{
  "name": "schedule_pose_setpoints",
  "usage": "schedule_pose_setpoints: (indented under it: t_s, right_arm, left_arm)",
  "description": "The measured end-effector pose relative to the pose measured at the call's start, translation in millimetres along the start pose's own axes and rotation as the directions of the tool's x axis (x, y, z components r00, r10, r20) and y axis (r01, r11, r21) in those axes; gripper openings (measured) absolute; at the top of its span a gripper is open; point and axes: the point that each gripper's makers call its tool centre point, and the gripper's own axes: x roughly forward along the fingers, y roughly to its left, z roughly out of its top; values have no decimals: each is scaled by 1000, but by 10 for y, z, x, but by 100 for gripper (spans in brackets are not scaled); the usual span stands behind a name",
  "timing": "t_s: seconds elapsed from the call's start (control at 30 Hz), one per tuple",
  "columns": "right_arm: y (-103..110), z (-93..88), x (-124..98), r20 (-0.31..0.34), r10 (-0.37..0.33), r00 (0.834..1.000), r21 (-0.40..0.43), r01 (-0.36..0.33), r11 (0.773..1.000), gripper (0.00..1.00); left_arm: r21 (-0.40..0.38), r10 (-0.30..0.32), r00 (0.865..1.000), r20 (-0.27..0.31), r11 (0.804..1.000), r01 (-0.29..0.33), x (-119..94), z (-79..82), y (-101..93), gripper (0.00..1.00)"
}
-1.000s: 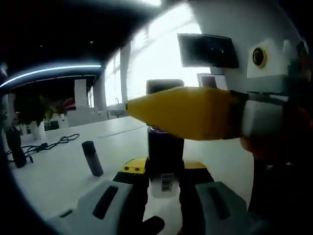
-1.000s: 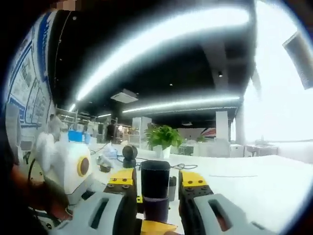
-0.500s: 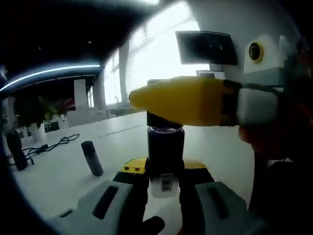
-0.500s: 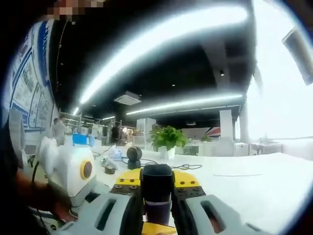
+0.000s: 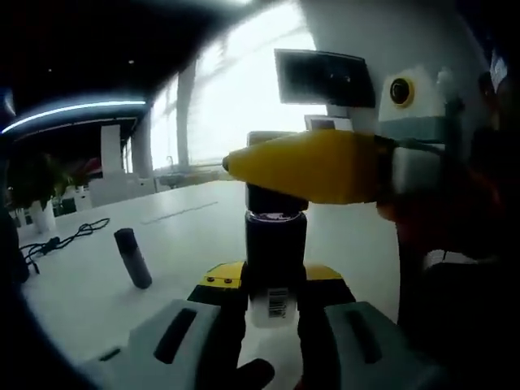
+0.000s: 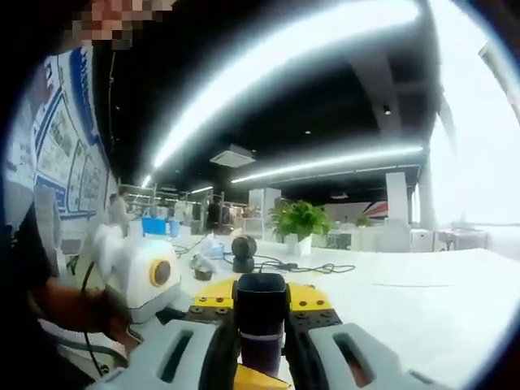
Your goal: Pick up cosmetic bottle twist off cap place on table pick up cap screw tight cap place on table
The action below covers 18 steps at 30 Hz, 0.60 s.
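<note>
Taking the dark, glossy cylindrical cosmetic bottle (image 5: 275, 256) as my landmark: to its left a small dark cylindrical tube (image 5: 132, 258) stands alone on the white desk (image 5: 187, 236), well apart from it, with a black cable (image 5: 69, 237) farther out. My left gripper (image 5: 274, 305) has its jaws pinching the bottle's lower body at the barcode label, holding it upright above the desk. Above that, my right gripper (image 6: 260, 329) comes in from the right, its yellow-tipped jaws pressed on the black cap (image 6: 260, 303). I judge this to be the twisting-off step. Next I should rotate my right wrist while the left holds firm, then lift the cap straight up.
</note>
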Motion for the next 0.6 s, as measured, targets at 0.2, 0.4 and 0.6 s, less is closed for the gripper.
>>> schedule_pose_setpoints:
  t_s: [0.2,0.4,0.6]
  right_arm:
    - [66,20,-28,-4,63,998,5,-63,998,15]
    - [156,15,-70,-13,134,991,5,-134,991,15]
    - [207,13,-114,-14,183,983,22,-183,983,15]
  left_arm:
    - [-9,-81,997,15,997,81,-37,22,-82,14]
    - [13,-169,985,22,986,169,-85,17,-178,14]
    - [14,-246,969,26,969,246,-114,12,-250,14]
